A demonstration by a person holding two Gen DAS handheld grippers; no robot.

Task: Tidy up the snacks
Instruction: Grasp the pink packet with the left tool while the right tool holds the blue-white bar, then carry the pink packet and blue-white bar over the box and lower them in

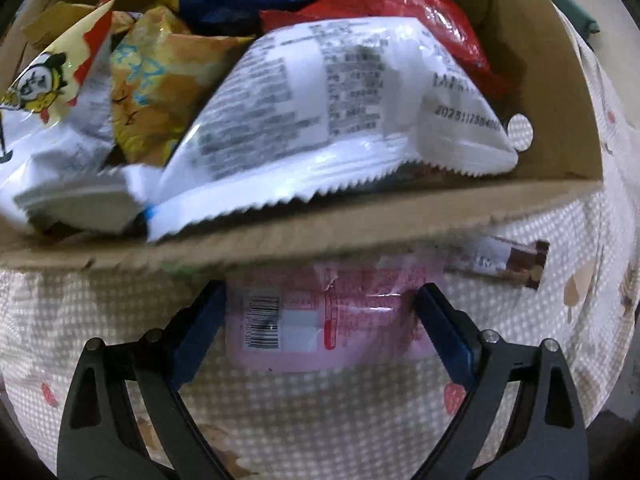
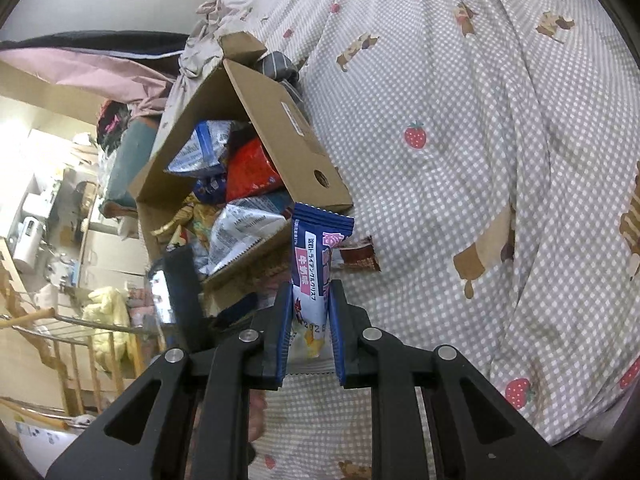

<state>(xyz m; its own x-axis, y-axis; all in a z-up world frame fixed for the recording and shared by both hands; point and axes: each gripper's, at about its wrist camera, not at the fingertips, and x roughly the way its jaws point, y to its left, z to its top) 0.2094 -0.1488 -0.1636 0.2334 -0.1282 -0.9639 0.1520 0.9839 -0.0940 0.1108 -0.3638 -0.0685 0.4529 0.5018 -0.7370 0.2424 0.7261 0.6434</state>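
The right gripper [image 2: 310, 312] is clenched on one blue snack bar [image 2: 316, 256], raised near the cardboard box [image 2: 280, 120], probably for dropping in; the left gripper [image 1: 320, 312] straddles one pink packet [image 1: 320, 320] on the bed quilt [image 1: 360, 420], jaws spread, seemingly (blurred) not yet squeezing; one brown bar [image 1: 508, 260] lies beside it.

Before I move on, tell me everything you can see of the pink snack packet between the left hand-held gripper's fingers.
The pink plastic snack packet is flat and glossy, lying back side up on the checked strawberry-print bedcover, just in front of the brown cardboard box. It shows a black barcode on a white patch, a red-edged label and fine print too blurred to read. The left hand-held gripper brackets it, one blue finger pad at each short side; firm contact cannot be confirmed. Its far edge disappears under the box's shadow.
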